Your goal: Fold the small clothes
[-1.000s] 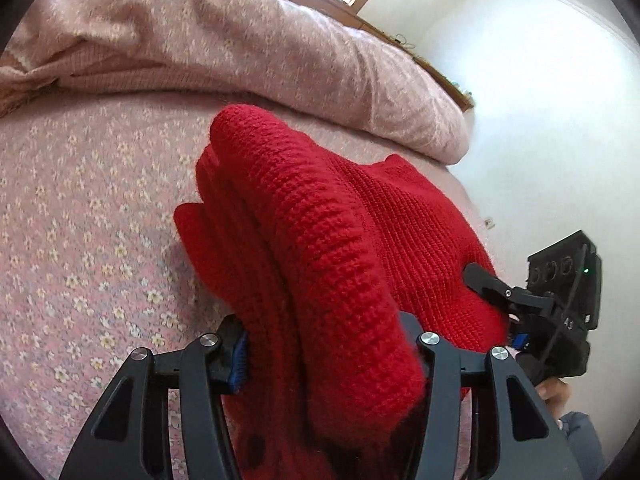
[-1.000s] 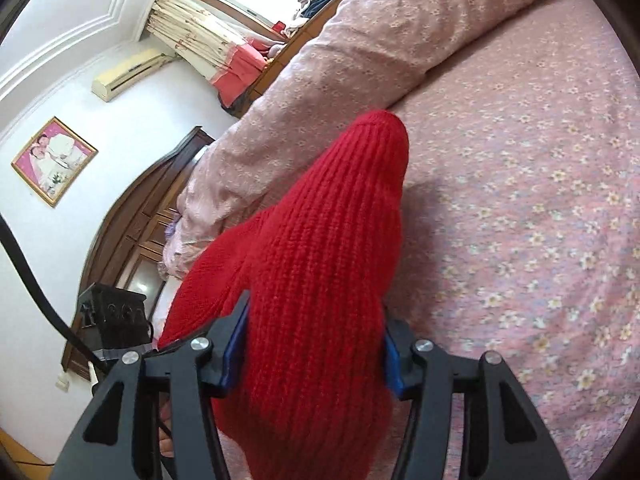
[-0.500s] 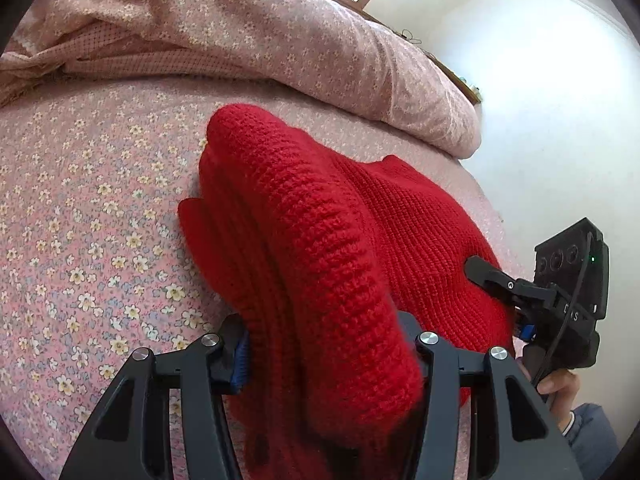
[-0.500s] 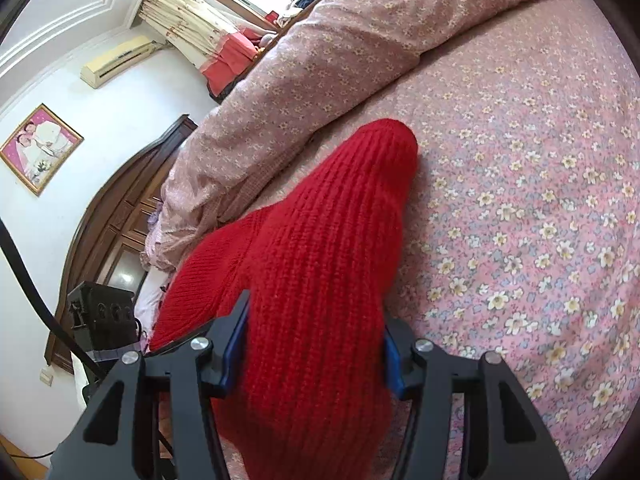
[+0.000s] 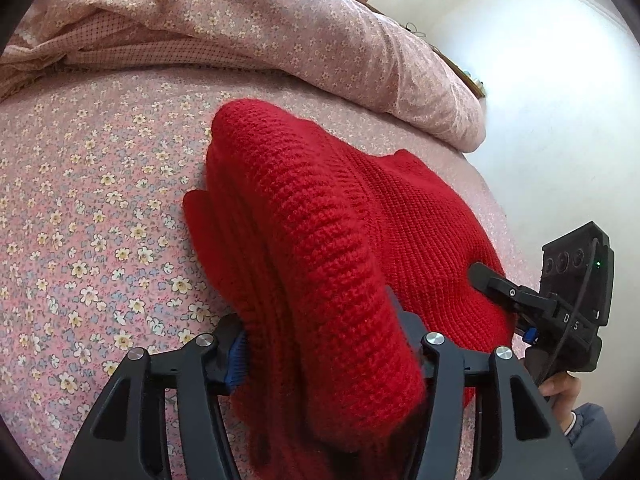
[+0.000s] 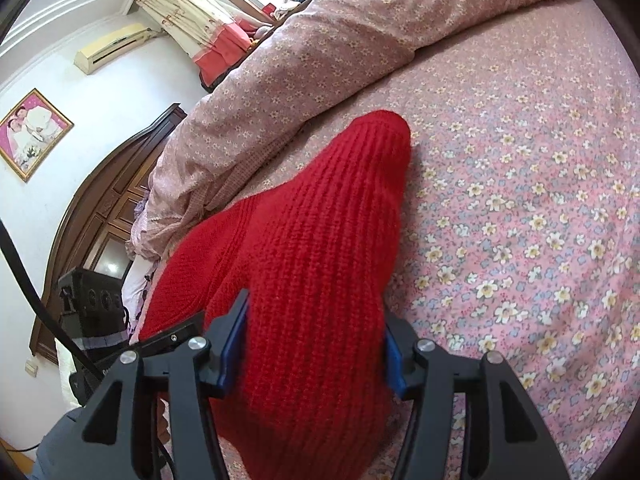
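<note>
Red knitted garment (image 5: 320,248) lies bunched on a pink floral bedsheet (image 5: 80,208), with a thick fold lifted at each end into one gripper.

Left side: the left gripper (image 5: 328,356) is angled downward toward the bed, its two black fingers framing a ribbed roll of the knit. Its jaws are opening at this moment; the roll still fills the gap, and the blue pad (image 5: 237,360) on the left finger touches the wool. The far pad is hidden behind the fabric. The lifted fold rises away from the jaws and ends in a rounded tip above the sheet.

Centre: the flat body of the garment spreads across the sheet between the two tools. A rumpled pink quilt (image 5: 280,28) lies along the far edge of the bed, apart from the knit.

Right side: the right gripper (image 6: 314,348) also points downward, somewhat less steeply. Its jaws are clamped on a second ribbed fold, with both blue pads (image 6: 234,344) pressed against the wool. In the left wrist view this tool appears at the garment's right edge, with the person's hand (image 5: 562,390) wrapped around its handle below and a grey-blue sleeve (image 5: 592,436) at the wrist.
</note>
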The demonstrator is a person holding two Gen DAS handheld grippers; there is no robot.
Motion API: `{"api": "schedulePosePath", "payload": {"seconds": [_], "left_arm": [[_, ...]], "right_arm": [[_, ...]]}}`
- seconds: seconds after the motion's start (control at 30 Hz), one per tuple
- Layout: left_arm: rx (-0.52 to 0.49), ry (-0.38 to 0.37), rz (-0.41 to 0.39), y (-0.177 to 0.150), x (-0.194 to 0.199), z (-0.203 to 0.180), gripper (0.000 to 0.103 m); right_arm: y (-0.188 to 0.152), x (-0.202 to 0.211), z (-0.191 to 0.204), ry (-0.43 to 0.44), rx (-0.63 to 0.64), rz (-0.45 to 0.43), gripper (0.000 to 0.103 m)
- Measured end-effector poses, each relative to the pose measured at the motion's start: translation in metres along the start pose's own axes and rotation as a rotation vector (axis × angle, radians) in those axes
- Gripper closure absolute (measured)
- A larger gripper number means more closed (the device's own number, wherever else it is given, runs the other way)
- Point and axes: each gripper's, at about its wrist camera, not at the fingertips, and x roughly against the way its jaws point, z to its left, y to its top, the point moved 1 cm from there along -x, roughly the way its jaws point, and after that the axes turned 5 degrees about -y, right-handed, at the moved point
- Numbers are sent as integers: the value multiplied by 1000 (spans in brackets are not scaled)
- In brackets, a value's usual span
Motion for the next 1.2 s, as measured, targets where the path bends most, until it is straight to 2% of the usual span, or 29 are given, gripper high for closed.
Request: {"api": "schedulePosePath", "payload": {"seconds": [0.13, 0.27, 0.4, 0.6, 0.67, 0.8, 0.9, 0.97, 1.07, 1.2], "left_arm": [[-20, 17, 10, 3, 2, -3, 50], [28, 3, 23, 6, 3, 1, 48], [25, 19, 26, 5, 7, 2, 46], [28, 38, 27, 3, 25, -3, 45], [28, 40, 23, 2, 32, -4, 45], [-19, 41, -51, 1, 60, -17, 45], [-90, 66, -139, -2, 84, -30, 42], [-171, 131, -217, -7, 98, -42, 40], [-284, 209, -284, -16, 105, -56, 39], [-359, 261, -307, -31, 102, -62, 39]], "right_arm": [[0, 1, -1, -14, 3, -2, 41], [-1, 3, 3, -44, 34, -6, 40], [-1, 7, 10, -95, 80, -22, 35], [-5, 19, 40, -259, 278, -122, 31], [-6, 23, 51, -289, 329, -147, 31], [-4, 33, 63, -244, 327, -172, 31], [-3, 41, 69, -200, 305, -187, 31], [-4, 46, 74, -187, 302, -208, 31], [-8, 54, 81, -183, 312, -238, 31], [-18, 68, 84, -202, 335, -281, 30]]}}
